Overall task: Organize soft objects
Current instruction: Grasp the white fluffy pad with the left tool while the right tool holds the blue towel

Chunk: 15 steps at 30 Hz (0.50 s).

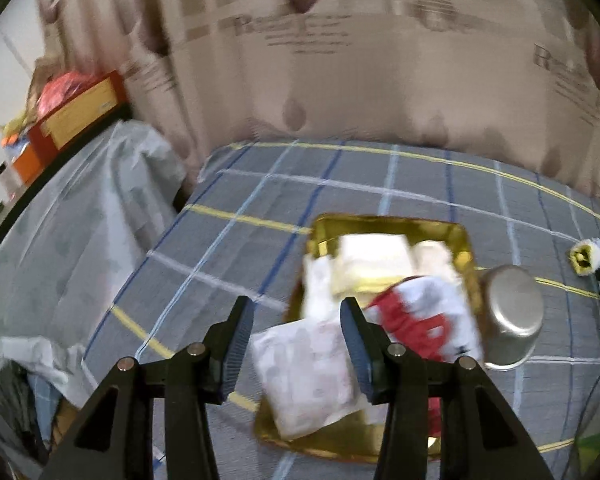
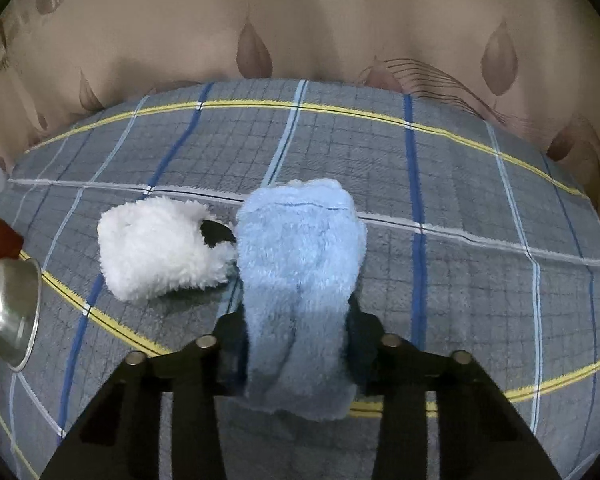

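Right claw [image 2: 296,344] is clamped on the light blue fleecy sock [image 2: 300,280], pads buried in the pile on both sides near the lower half; sock lies flat on the checked bedspread [image 2: 480,200], far end pointing away from the camera. White plush piece [image 2: 160,248] with a black patch sits just beside it on the left, touching or nearly so, can't tell which.

Left claw [image 1: 296,336] is empty, jaws about half open, hanging above the gold tray [image 1: 380,222]. The tray already holds a white packet [image 1: 308,372], a red-and-white cloth [image 1: 424,320] and pale folded items behind. Steel bowl [image 1: 512,320] lies on its side against the tray's right edge.

Step in hand, my read: lift the sock, carry it left to the tray.
- Grip is low on the sock, so the far end will droop; lift straight up first so it doesn't drag the white plush along.
- Clear the bowl on approach.
- Tray is crowded; drop in the far right corner.
- Keep the left claw out of the path.

Sock: thick, fluffy, compresses easily, unlikely to slip.
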Available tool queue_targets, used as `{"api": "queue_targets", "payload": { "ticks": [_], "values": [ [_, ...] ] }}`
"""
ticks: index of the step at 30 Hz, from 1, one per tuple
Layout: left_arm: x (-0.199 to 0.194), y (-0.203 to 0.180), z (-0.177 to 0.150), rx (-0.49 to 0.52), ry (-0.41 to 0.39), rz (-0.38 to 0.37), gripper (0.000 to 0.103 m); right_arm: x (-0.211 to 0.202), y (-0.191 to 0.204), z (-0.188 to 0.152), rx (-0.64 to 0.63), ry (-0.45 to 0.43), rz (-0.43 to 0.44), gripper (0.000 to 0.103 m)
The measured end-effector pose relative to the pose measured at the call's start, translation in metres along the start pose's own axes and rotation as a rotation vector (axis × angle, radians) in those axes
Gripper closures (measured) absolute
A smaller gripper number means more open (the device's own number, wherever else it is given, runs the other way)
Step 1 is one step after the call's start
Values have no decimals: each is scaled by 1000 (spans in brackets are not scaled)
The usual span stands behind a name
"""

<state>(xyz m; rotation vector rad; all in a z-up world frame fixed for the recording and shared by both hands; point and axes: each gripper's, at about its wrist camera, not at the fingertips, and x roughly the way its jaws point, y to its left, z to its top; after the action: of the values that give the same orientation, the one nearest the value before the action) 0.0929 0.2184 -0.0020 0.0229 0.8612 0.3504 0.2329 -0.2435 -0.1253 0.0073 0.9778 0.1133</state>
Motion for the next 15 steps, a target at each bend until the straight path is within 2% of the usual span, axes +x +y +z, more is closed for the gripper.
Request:
{"api": "queue_targets", "payload": {
  "ticks": [3, 8, 15],
  "values": [
    [-5, -23, 6, 46, -19, -24, 57, -7, -5, -5, 3, -22, 0, 75],
    [-10, -59, 11, 91, -11, -123, 57, -23, -15, -15, 11, -55, -33, 75],
    [-11, -118, 9, 164, 13, -240, 57, -46, -45, -51, 27, -76, -142, 75]
  ]
}}
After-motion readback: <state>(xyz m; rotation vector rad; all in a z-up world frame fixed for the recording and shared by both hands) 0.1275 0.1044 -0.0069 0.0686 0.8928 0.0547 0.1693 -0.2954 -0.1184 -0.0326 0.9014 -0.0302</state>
